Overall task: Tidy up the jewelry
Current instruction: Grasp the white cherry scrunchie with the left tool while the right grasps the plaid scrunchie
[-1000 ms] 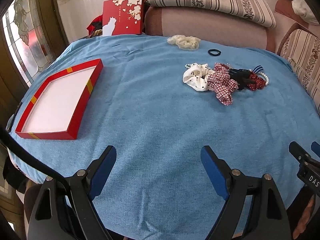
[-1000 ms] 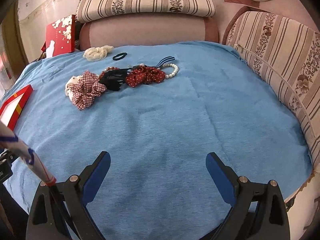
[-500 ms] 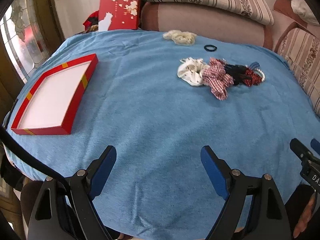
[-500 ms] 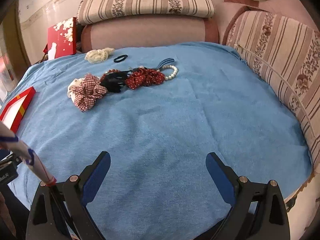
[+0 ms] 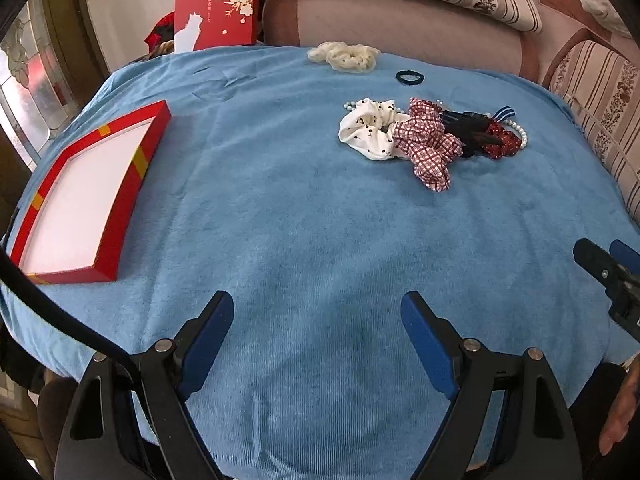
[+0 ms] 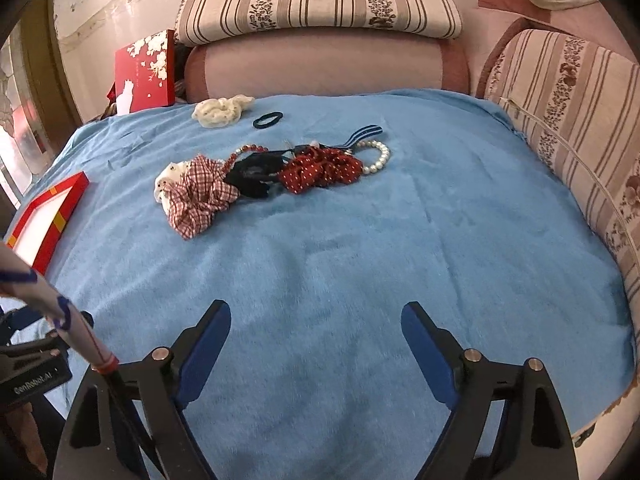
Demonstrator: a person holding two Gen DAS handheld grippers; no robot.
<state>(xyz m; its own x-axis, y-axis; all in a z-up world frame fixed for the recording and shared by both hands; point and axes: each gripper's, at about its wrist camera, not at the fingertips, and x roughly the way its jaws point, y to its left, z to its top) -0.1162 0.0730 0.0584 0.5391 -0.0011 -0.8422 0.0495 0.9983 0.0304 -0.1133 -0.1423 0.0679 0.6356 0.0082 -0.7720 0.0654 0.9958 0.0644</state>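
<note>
1. At the left lies one shallow red tray (image 5: 132, 184) with a white floor, and nothing is in it; one red box lid with white blossoms (image 5: 218, 8) stands upright behind it against the wall. Judged from this, the sorting has not begun: every piece is yet to be moved.
2. The left gripper (image 5: 316, 320) hovers low over the near edge of the blue-covered surface (image 5: 300, 220), jaws spread wide, holding nothing.
3. Toward the back, apart from the rest, lie one cream scrunchie (image 5: 346, 56) and, just to its right, one thin black hair tie (image 5: 409, 77).
4. The main heap sits right of centre, well apart from the tray. Left to right I count: one white dotted scrunchie (image 5: 370, 130), one red-checked scrunchie (image 5: 430, 146), one black fabric piece (image 6: 252, 174), one red dotted scrunchie (image 6: 320, 170), one white pearl bracelet (image 6: 378, 158). One red bead strand (image 6: 244, 150) and one blue-striped ribbon (image 6: 366, 134) peek out behind; more may be hidden underneath.
5. The right gripper (image 6: 316, 320) also hangs over the near edge, jaws wide apart and empty, well short of the heap.
</note>
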